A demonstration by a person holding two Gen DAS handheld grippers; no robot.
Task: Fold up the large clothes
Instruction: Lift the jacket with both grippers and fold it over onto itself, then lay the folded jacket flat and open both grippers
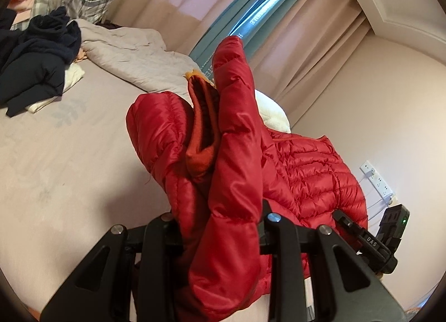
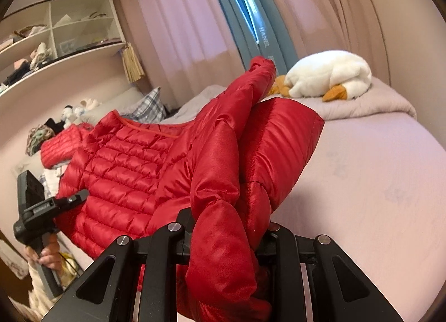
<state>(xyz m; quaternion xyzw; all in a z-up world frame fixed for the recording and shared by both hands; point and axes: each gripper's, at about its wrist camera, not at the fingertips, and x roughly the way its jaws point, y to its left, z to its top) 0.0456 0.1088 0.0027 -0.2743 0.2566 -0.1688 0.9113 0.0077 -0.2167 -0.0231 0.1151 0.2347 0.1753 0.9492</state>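
1. left tongs [image 1: 220, 238] and right tongs [image 2: 223, 238] each clench a bunched part of the red jacket [image 2: 125, 160].
2. jacket hangs above the bed [image 2: 362, 182], unfolded; all folding is left.

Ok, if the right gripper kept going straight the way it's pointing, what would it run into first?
The right gripper is already clamped on the red puffer jacket, whose bunched sleeve fills its line. Past that, probably the pink bed sheet before the white plush duck; depth is unclear.

Matte black left claw [image 1: 220, 227] and right claw [image 2: 227, 234], silver screws.
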